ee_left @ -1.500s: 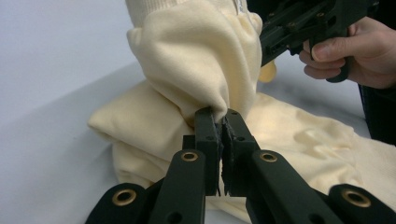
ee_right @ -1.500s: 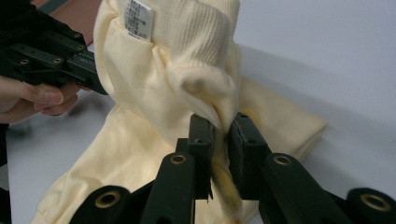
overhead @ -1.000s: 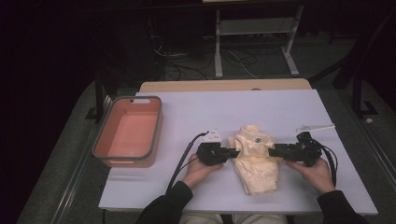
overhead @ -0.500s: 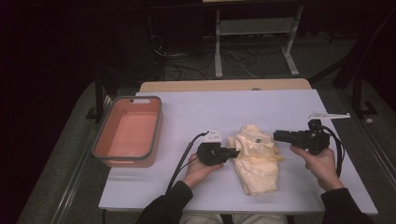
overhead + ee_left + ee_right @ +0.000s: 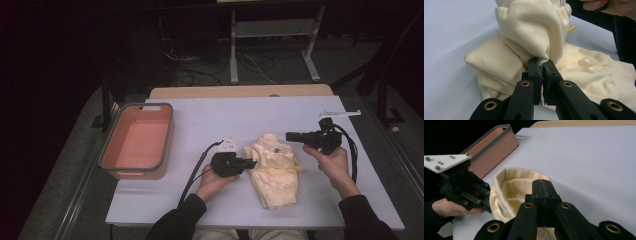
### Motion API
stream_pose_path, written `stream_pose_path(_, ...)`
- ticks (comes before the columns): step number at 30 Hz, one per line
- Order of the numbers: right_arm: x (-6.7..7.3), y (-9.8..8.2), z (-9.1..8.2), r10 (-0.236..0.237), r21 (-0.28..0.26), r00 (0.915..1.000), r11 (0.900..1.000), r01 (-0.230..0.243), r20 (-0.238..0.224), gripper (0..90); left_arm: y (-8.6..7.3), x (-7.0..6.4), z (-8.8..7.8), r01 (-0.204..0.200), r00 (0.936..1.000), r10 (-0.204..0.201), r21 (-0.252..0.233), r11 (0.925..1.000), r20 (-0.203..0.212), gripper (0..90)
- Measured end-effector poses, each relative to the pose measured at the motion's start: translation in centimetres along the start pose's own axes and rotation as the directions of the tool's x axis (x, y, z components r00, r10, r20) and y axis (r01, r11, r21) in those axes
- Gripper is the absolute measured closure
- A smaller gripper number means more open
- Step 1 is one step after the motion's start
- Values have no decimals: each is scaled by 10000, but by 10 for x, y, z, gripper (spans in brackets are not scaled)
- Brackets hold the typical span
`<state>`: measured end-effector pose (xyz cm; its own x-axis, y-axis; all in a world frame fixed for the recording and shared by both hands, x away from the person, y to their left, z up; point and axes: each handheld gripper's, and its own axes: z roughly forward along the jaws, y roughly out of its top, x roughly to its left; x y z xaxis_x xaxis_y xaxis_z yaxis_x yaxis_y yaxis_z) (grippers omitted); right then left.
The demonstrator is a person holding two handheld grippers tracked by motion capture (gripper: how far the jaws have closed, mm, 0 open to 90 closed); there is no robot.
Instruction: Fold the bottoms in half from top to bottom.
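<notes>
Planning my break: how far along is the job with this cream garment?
Done: cream garment lies bunched, partly folded. In hand: left gripper pinches one fold; right gripper, fingers just closed on nothing, hovers beside it. Left: probably finishing the folds; pink bin holds nothing.

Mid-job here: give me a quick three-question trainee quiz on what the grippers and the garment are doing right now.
1. True or false: the left gripper is shut on the cream knitted garment.
2. What is between the right gripper's jaws? A) the garment B) nothing C) a cable
3. Which side of the garment does the salmon-pink plastic bin stand on in the high view?

Key: 1 true. 2 B: its jaws have just closed, empty, above the white table. 3 Its left.
</notes>
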<state>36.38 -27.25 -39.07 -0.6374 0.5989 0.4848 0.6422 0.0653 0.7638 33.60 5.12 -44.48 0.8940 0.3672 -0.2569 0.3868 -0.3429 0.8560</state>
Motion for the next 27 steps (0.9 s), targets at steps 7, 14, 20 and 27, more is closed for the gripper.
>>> stream_pose_path(7,-8,6,21,58,275,9999,9996,-62,158,887,0,0,0,-10,10000,10,3,10000,6,859)
stream_pose_path(14,-20,9,37,265,314,9991,9991,-275,318,888,0,0,0,-38,10000,38,10,10000,-6,860)
stream_pose_path(20,-29,8,45,377,552,9980,9977,-405,508,888,0,0,0,-32,10000,32,10,10000,3,860)
stream_pose_path(27,-33,5,51,494,986,9974,9936,-544,526,887,0,-1,0,-70,10000,70,-1,10000,-21,857)
